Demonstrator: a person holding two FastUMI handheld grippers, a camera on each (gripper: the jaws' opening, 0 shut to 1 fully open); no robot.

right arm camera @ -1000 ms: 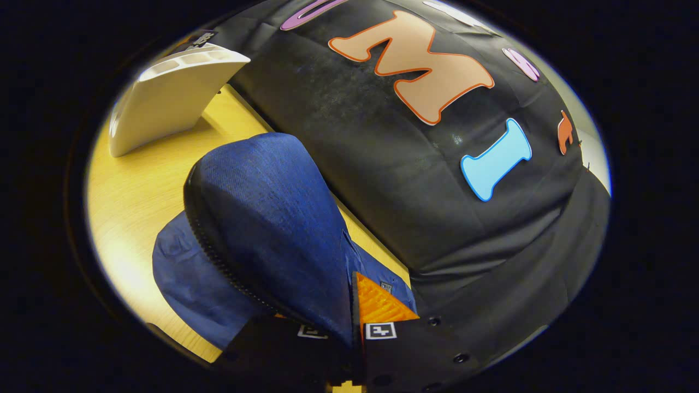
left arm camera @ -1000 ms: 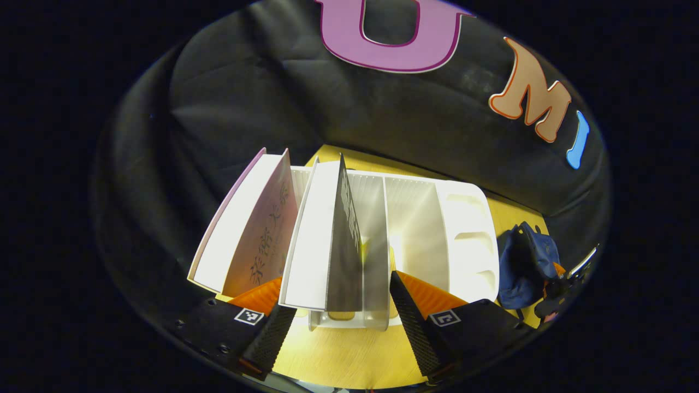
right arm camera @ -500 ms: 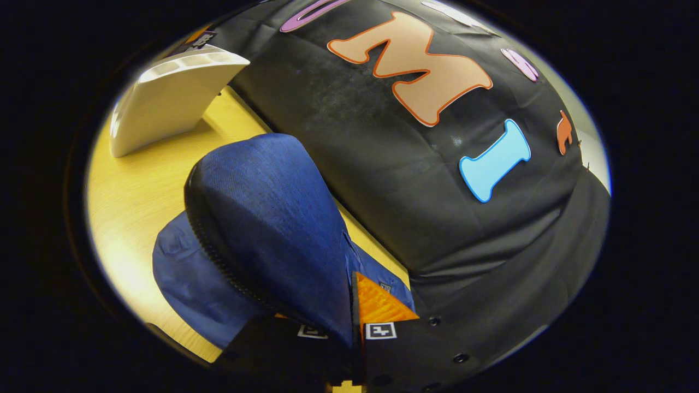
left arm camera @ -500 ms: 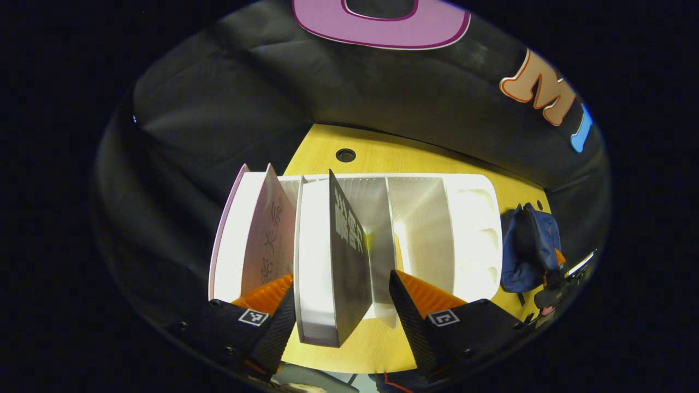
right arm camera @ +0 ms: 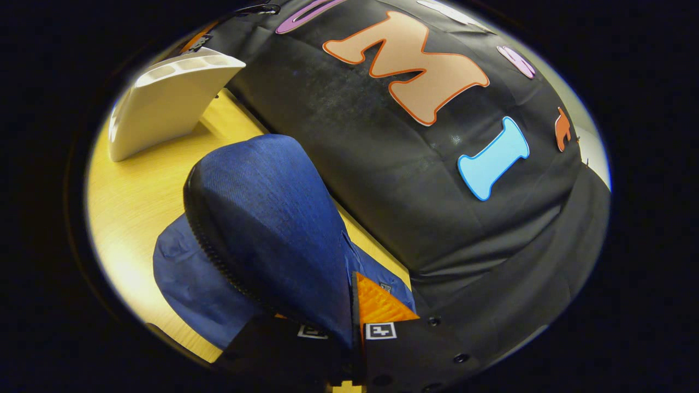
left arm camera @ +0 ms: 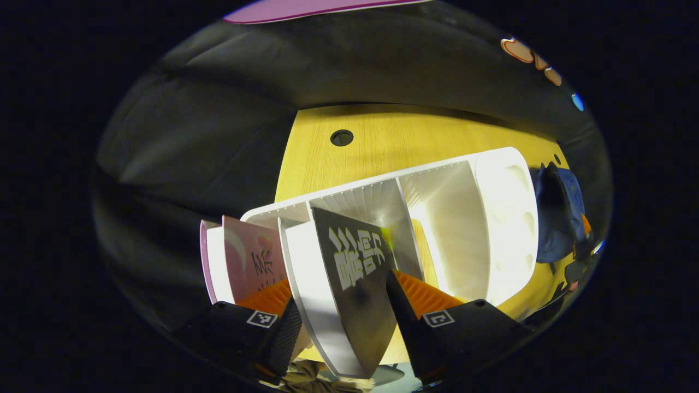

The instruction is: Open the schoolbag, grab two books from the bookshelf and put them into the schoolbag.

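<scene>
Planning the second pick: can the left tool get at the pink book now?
Probably not: the left tool is occupied by the dark-covered book. The pink book stands just beside it in the bookshelf.

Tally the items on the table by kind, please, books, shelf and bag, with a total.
Books: 2, a black-covered book between the left gripper's fingers and a pink-covered book beside it.
Bookshelf: 1.
Schoolbag: 1, pinched by the right gripper.
Total: 4.
</scene>
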